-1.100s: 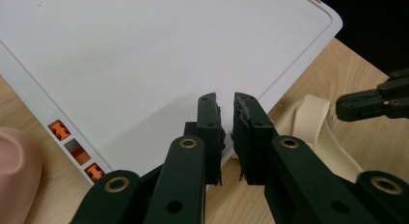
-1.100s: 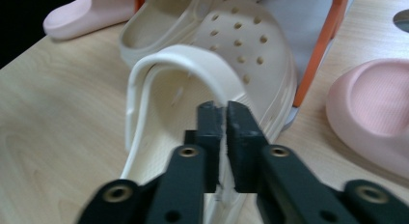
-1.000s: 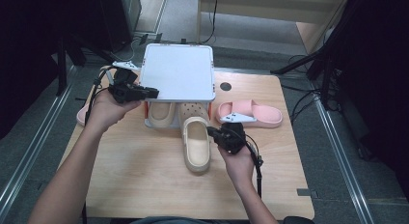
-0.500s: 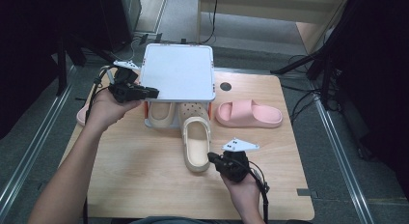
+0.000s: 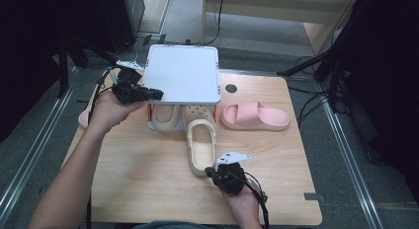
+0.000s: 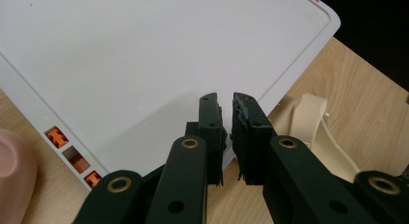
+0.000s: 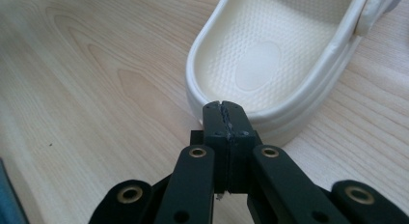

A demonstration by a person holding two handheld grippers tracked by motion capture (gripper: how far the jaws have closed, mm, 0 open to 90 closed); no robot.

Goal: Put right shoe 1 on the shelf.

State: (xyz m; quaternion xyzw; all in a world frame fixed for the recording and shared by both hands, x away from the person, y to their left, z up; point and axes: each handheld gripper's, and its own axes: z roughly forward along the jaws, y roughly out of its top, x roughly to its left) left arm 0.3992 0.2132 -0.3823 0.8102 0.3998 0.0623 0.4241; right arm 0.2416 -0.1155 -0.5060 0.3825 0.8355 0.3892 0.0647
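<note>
Your right gripper [image 7: 225, 110], jaws pressed together on nothing, sits at the heel of the cream clog [image 5: 200, 145] lying half out of the white rack [image 5: 184, 73]. Push squarely along its length. Your left gripper [image 6: 227, 104], jaws nearly closed, empty, steadies the rack top. Count: two cream shoes, two pink.

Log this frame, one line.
left tongs: near-shut at rack top edge | right tongs: shut, empty, behind clog heel
</note>
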